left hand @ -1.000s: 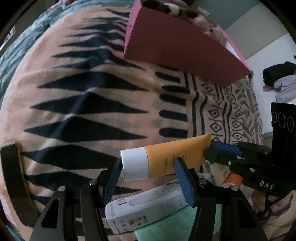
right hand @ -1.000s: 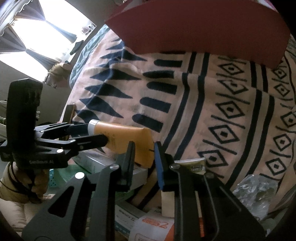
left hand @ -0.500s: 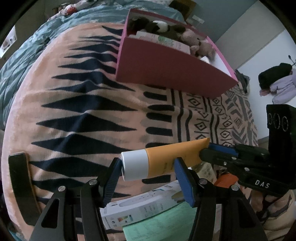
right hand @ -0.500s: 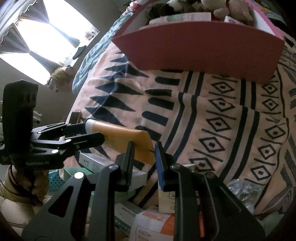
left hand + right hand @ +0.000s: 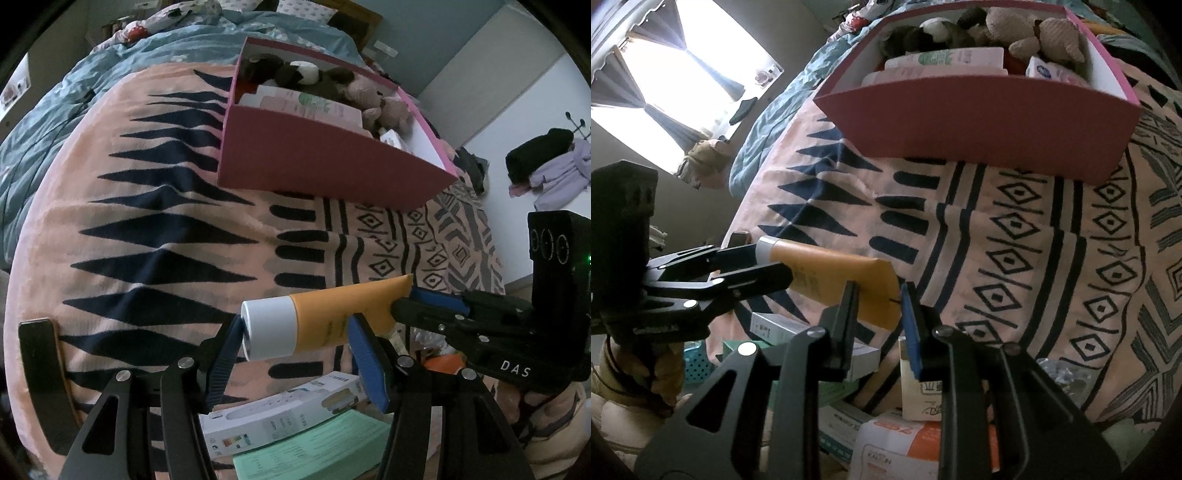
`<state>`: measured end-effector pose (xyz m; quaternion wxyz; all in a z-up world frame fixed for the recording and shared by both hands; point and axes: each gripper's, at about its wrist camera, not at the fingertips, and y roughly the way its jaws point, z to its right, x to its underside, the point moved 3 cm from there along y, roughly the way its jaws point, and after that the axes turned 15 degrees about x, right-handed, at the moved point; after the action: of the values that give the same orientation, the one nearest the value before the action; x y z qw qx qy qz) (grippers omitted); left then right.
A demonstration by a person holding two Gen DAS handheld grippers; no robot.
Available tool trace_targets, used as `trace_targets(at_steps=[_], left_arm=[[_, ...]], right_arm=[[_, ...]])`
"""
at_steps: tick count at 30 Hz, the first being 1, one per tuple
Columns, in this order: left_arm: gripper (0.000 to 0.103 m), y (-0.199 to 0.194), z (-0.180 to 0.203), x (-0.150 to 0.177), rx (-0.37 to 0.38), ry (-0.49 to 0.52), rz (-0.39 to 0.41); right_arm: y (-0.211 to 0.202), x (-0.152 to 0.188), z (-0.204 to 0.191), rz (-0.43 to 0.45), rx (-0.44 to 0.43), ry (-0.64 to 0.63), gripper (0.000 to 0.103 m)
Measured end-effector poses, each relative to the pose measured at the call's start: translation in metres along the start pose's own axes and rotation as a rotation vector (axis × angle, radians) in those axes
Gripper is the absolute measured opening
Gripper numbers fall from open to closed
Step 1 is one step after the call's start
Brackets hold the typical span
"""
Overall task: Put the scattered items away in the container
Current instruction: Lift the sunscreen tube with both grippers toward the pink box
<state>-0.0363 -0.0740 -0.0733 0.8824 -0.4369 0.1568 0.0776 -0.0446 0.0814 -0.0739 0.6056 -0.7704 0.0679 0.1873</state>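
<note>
An orange tube [image 5: 332, 314] with a white cap is held level in the air between both grippers. My left gripper [image 5: 295, 354] is shut on its cap end. My right gripper [image 5: 877, 306] is shut on its flat crimped end [image 5: 879, 295]; it also shows in the left wrist view [image 5: 428, 306]. The pink box [image 5: 332, 166] stands farther back on the patterned blanket and holds plush toys [image 5: 1034, 33] and flat packets. It also shows in the right wrist view [image 5: 990, 122].
Below the grippers, at the bed's near edge, lie several boxes: a white carton [image 5: 280, 413], a green sheet [image 5: 314, 450], an orange-and-white pack [image 5: 897, 443] and a crumpled clear wrapper [image 5: 1056, 369]. A blue duvet [image 5: 55, 110] lies behind the blanket.
Both grippers have risen with the tube held between them. The pink box now sits lower and farther in view, with its open top and contents showing.
</note>
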Motion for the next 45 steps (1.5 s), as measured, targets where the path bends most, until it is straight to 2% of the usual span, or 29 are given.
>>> trace_targets(at_steps=[10,13,45], left_arm=[[0.060,-0.005,0.011,-0.009,0.009,0.030,0.023],[0.060,-0.006,0.013,-0.011,0.009,0.036,0.028],[0.060,-0.009,0.025,-0.045,0.021,0.072,0.075]], right_arm=[[-0.010,-0.007,0.005,0.022,0.013,0.014,0.027],[-0.012,-0.009,0.006,0.026,0.010,0.018,0.030],[-0.034,-0.038,0.010,0.100,0.046,0.023,0.030]])
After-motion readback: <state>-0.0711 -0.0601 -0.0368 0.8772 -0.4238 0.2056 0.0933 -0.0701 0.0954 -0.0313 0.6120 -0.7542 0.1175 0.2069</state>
